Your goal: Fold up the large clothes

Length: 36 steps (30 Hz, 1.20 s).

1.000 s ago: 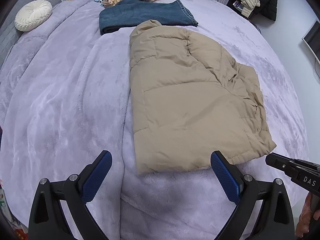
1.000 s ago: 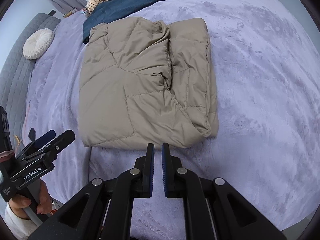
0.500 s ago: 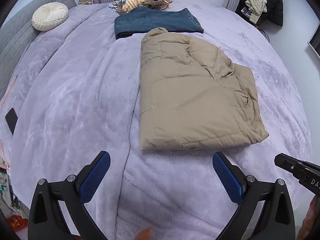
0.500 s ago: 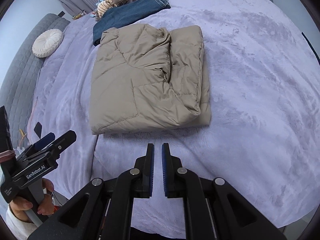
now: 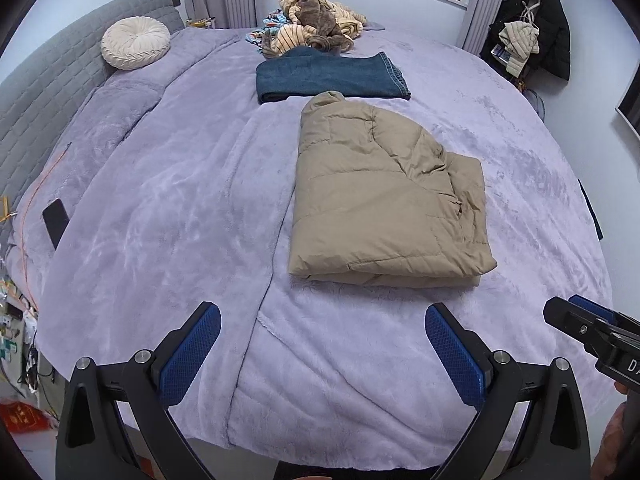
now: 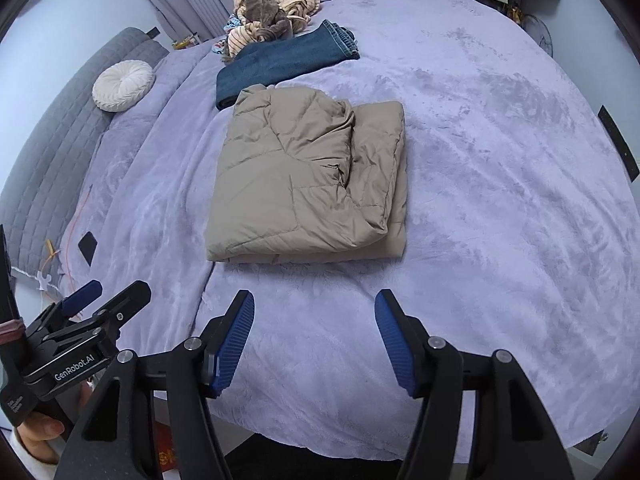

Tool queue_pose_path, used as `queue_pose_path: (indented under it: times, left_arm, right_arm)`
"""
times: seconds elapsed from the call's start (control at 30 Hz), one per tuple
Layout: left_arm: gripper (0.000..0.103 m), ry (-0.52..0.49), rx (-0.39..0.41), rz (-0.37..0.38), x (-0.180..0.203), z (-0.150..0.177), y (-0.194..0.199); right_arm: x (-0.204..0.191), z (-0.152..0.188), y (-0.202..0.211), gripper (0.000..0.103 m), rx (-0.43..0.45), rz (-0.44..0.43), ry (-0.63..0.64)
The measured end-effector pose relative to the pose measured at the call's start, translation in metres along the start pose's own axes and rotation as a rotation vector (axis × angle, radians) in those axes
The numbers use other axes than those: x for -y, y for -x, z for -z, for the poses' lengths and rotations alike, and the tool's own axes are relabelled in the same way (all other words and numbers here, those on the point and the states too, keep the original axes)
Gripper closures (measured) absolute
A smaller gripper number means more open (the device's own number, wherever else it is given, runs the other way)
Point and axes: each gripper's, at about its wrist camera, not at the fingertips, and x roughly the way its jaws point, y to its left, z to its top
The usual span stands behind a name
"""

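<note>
On the bed lay the folded jacket (jeans beyond); left gripper and right gripper hung nearer, both released and empty, right jaws just opened.

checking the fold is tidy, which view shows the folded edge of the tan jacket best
The right wrist view. It looks at the tan jacket nearly head-on, so the tucked fold down its right side and the stacked layers at the near edge both show. The left wrist view has the jacket off to the right, with that fold foreshortened.
</note>
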Motion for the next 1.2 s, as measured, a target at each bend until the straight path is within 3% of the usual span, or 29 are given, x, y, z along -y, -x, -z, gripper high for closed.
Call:
queue_pose_path:
  times: [0.1,0.47,0.5,0.77,1.2]
  left_arm:
    - [0.001,0.003,0.020,0.000,-0.003,-0.004,0.013]
    - [0.001,-0.054,0.060,-0.020,-0.027,-0.032,0.045]
    - [0.001,-0.057,0.060,-0.020,-0.029,-0.033,0.047]
    - [0.001,-0.056,0.069,-0.016,-0.043,-0.042,0.053]
    - [0.001,-0.032,0.067,-0.015,-0.045,-0.040,0.056]
  right_arm:
    - [-0.006,0.002,0.013,0.024,0.026,0.028,0.024]
    - [-0.031,-0.013,0.034,0.009,0.122,0.069,0.001]
    - [-0.035,-0.014,0.034,0.000,0.129,0.073,-0.002]
    - [-0.061,-0.020,0.046,0.000,0.201,0.141,0.021]
    - [-0.065,-0.019,0.054,0.000,0.198,0.155,0.011]
